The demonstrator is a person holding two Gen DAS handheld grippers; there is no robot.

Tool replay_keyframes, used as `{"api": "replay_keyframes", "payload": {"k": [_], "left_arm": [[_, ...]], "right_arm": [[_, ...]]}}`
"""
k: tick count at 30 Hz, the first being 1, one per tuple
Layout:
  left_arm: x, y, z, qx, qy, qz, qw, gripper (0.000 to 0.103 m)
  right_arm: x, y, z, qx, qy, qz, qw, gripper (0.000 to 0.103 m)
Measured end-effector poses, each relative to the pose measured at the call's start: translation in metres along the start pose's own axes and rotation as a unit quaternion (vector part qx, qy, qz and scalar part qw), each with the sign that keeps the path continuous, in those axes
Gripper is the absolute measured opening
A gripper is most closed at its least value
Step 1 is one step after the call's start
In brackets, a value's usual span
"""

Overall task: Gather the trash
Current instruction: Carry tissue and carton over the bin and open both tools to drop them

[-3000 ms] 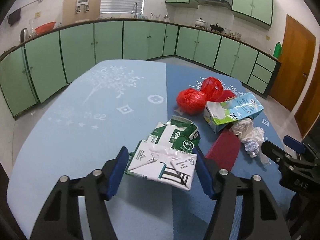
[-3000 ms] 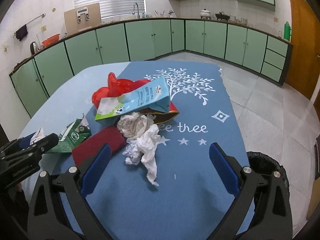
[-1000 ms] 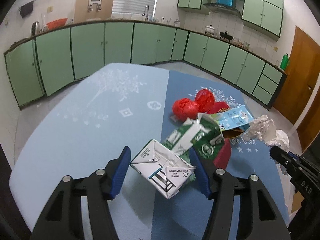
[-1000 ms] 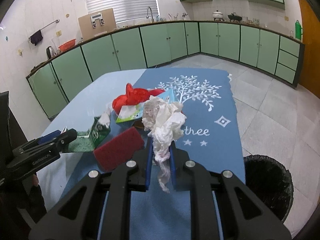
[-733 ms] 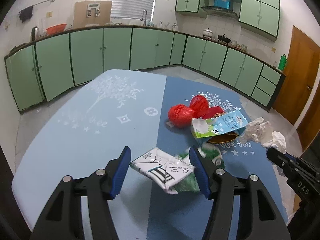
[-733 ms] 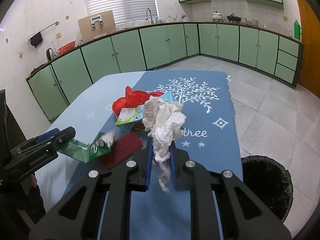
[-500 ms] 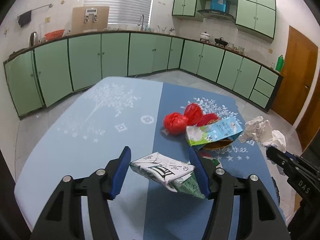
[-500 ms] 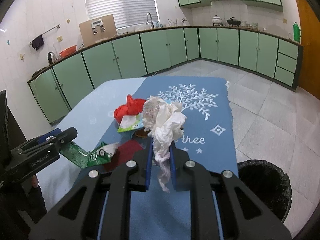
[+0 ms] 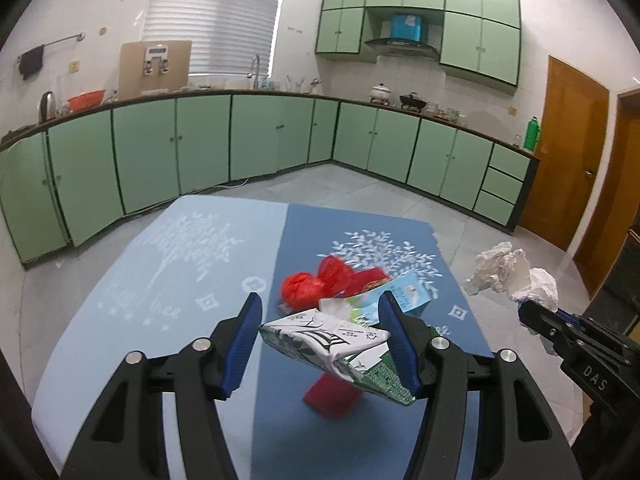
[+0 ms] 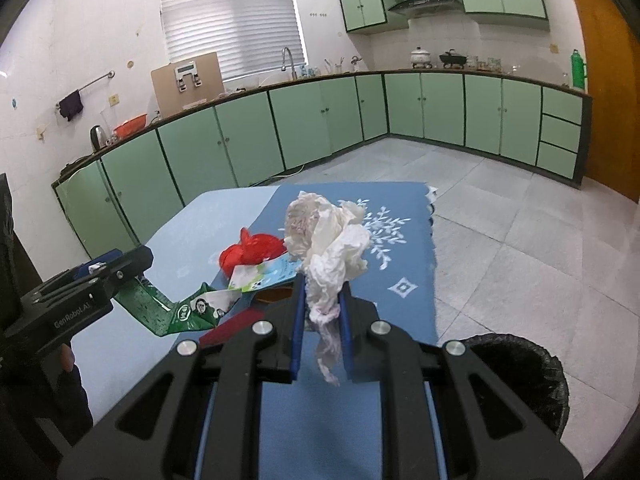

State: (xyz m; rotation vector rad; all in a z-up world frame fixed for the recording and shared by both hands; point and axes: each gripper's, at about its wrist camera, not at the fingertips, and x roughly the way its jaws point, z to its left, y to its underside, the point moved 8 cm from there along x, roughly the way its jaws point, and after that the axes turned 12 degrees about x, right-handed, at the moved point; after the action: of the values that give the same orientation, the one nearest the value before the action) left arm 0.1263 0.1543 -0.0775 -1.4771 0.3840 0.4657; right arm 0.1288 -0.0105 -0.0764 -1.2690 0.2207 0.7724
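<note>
My left gripper (image 9: 320, 316) is shut on a flattened green and white carton (image 9: 332, 340) and holds it in the air above the blue table (image 9: 168, 280). The carton also shows in the right wrist view (image 10: 180, 308). My right gripper (image 10: 322, 292) is shut on a wad of white tissue (image 10: 328, 236), lifted above the table; the wad also shows in the left wrist view (image 9: 512, 276). On the table lie red plastic bags (image 9: 316, 284), a light blue milk carton (image 9: 404, 296) and a dark red flat piece (image 9: 332, 396).
A black-lined trash bin (image 10: 520, 376) stands on the tiled floor at the table's right side. Green kitchen cabinets (image 9: 200, 148) run along the walls behind. A wooden door (image 9: 572, 152) is at the far right.
Both grippers have risen higher above the table with their loads. The green and white carton now hangs clear of the table, and the trash pile looks farther away.
</note>
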Motion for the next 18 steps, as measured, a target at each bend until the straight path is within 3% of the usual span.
{"api": "replay_keyframes", "payload": {"k": [8,18], "left_arm": [[0.003,-0.014,-0.033,0.023,0.028,-0.013,0.9992,0.059],[0.011,-0.031,-0.105,0.064,0.092,-0.025,0.9933,0.059]], "right_arm": [[-0.022,-0.010,-0.029,0.014,0.028,-0.020,0.999,0.014],[-0.057,-0.015,-0.084,0.035,0.083,-0.048,0.995,0.014]]}}
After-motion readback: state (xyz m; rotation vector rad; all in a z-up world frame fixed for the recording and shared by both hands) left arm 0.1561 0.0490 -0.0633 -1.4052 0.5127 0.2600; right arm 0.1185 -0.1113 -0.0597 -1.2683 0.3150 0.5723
